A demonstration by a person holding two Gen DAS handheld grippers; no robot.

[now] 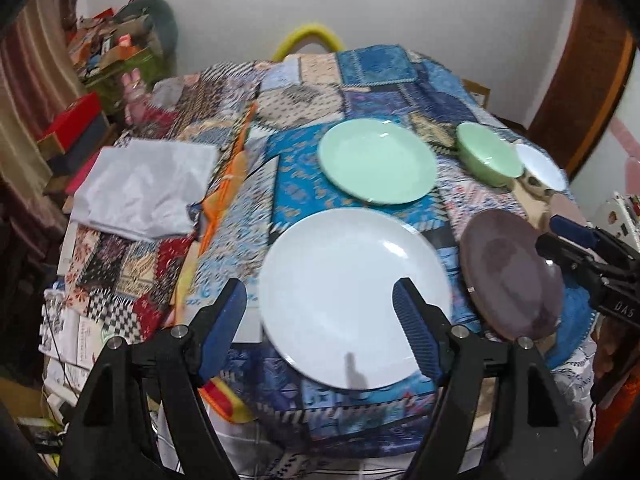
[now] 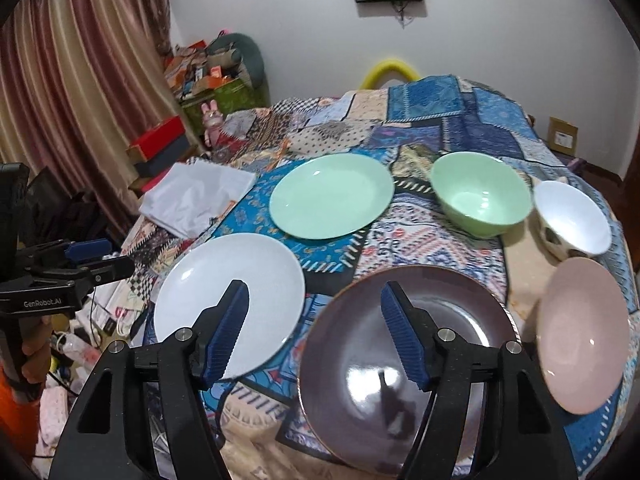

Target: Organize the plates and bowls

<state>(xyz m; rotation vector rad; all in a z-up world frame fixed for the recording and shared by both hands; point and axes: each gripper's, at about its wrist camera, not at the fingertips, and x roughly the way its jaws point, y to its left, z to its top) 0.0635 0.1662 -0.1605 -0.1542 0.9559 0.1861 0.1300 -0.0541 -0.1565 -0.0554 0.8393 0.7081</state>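
Presently, setting: six pieces of crockery lie spread over a patchwork cloth (image 2: 420,128) on a desk; none is stacked.
Near row: white plate (image 1: 344,292) at left, dark brown plate (image 2: 404,364) in the middle, pink plate (image 2: 582,332) at right.
Far row: green plate (image 2: 330,196), green bowl (image 2: 480,198), and a white bowl (image 2: 572,216) at far right.
Left gripper (image 1: 320,320): jaws apart, empty, raised above the near half of the white plate.
Right gripper (image 2: 314,328): jaws apart, empty; one finger lies over the dark brown plate, the other over the white plate's right edge.
Deciding relation: each plate sits directly ahead of and beneath its own gripper, left for white, right for brown. Round plates have no long axis, so a grasp would likely take the near rim.
Likely step: approach before a first pick; sorting appears not yet begun.
Hidden or unclear: the pink plate is barely seen from the left wrist; the brown plate's near edge is covered by the right gripper; height above the plates cannot be judged.
Bystander item: folded white cloth (image 1: 144,188), far left.
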